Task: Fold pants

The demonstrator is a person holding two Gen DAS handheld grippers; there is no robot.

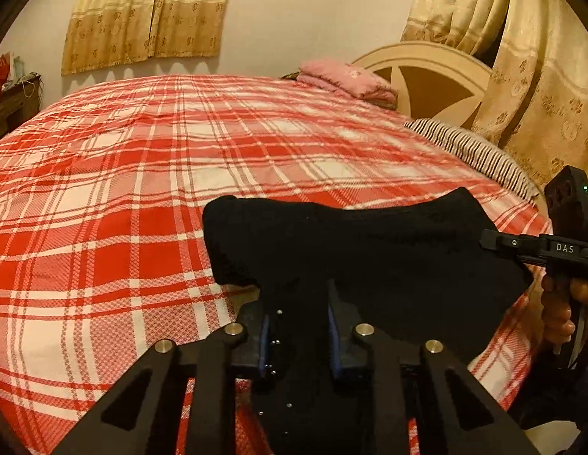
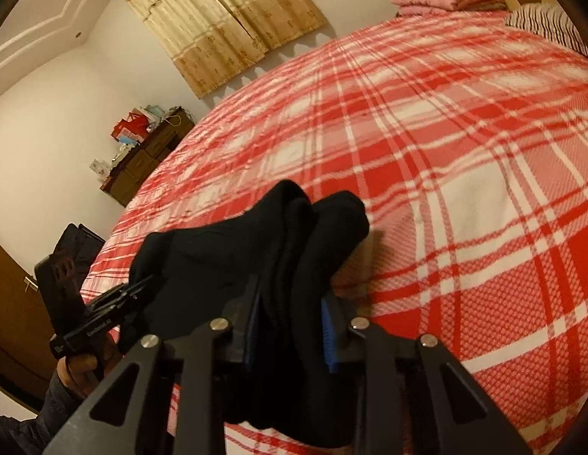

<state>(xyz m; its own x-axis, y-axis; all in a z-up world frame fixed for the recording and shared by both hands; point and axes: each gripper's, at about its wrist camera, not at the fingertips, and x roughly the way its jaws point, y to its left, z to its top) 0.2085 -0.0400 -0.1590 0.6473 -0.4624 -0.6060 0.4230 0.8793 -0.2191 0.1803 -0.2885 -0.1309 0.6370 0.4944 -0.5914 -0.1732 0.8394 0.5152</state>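
Observation:
Black pants (image 1: 369, 250) lie bunched near the front edge of a bed with a red and white plaid sheet (image 1: 142, 189). My left gripper (image 1: 298, 326) is shut on a fold of the black cloth, which fills the gap between its blue pads. In the right wrist view the pants (image 2: 237, 250) rise in a thick ridge between the pads of my right gripper (image 2: 290, 322), which is shut on them. Each gripper shows in the other's view: the right gripper (image 1: 498, 242) at the cloth's right end, the left gripper (image 2: 134, 292) at its left end, each held by a hand.
A folded pink blanket (image 1: 347, 79) and a striped pillow (image 1: 472, 151) lie at the head of the bed by a cream headboard (image 1: 426, 76). A dark wooden dresser (image 2: 149, 155) with clutter stands by the far wall. Gold curtains (image 1: 149, 11) hang behind.

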